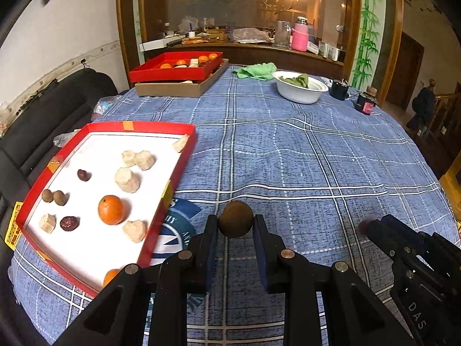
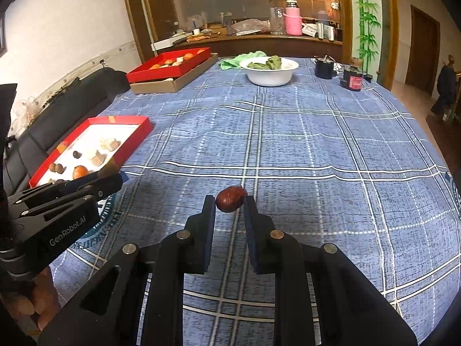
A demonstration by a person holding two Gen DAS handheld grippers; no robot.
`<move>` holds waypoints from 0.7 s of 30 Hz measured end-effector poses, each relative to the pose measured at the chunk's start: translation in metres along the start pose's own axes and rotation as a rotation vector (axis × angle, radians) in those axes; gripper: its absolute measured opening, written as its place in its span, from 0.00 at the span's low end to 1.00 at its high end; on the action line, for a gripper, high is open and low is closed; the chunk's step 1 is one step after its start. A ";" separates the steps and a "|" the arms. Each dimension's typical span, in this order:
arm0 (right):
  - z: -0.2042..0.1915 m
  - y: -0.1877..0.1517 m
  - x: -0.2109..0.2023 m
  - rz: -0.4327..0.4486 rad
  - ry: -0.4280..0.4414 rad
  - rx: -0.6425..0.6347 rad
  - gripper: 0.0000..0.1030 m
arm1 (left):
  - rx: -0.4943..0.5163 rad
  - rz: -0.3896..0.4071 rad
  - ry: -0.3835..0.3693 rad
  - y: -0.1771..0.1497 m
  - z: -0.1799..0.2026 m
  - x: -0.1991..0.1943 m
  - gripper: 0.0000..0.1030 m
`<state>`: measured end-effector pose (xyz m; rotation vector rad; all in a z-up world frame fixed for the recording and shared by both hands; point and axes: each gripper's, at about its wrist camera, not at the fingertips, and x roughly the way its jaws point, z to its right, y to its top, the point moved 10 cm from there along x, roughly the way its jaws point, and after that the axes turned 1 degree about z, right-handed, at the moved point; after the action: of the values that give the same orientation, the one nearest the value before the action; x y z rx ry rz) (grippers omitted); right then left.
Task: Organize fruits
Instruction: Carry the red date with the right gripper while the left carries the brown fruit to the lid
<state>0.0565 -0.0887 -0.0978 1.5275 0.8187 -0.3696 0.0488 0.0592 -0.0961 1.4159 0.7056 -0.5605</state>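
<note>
- Left gripper (image 1: pixel 235 222) clenched on a round brown fruit (image 1: pixel 235 222), held between the two pads above the tablecloth, just right of the near red tray.
- Right gripper (image 2: pixel 229 201) clenched on a wrinkled red date (image 2: pixel 230 199), pinched at the fingertips over bare cloth, well apart from every tray.
- Blue plaid tablecloth (image 1: pixel 317 158) spread across the whole table, with a round printed emblem (image 1: pixel 175 230) partly tucked under the near tray.
- Near red tray (image 1: pixel 161 199) with a white floor, lying at the left edge of the table.
- Far red tray (image 1: pixel 161 73) stacked on a brown cardboard tray (image 1: pixel 173 88) at the far left, holding oranges and pale chunks.
- White bowl (image 1: pixel 299 92) of green leaves at the far side, a green cloth (image 1: pixel 255 70) just behind it.
- Two dark jars (image 1: pixel 353 96) beside the bowl, to its right.
- Inside the near tray: an orange (image 1: pixel 111 209) near the middle, another orange (image 1: pixel 111 276) half hidden at the near edge.
- Scattered around them: several pale chunks (image 1: pixel 128 179), two brown round fruits (image 1: pixel 54 197) touching, two dark red dates (image 1: pixel 69 223).
</note>
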 end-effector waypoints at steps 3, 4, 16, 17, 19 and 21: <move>-0.006 0.002 0.001 0.002 0.007 -0.008 0.18 | -0.009 -0.001 0.002 -0.001 -0.005 -0.001 0.23; -0.008 0.002 0.001 0.003 0.009 -0.010 0.18 | -0.012 0.001 0.005 -0.001 -0.007 -0.001 0.23; -0.012 0.000 0.007 -0.017 0.004 -0.032 0.18 | -0.062 0.006 0.026 -0.002 -0.038 -0.002 0.23; -0.007 -0.005 0.012 -0.037 -0.007 -0.030 0.18 | -0.064 0.004 0.026 -0.003 -0.039 0.000 0.23; -0.001 -0.010 0.020 -0.055 -0.029 -0.024 0.18 | -0.063 -0.004 0.021 -0.006 -0.038 0.002 0.23; 0.004 -0.013 0.031 -0.094 -0.042 -0.029 0.18 | -0.060 -0.008 0.019 -0.008 -0.038 0.005 0.23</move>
<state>0.0703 -0.0843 -0.1285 1.4530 0.8610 -0.4561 0.0429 0.0963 -0.1056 1.3648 0.7377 -0.5290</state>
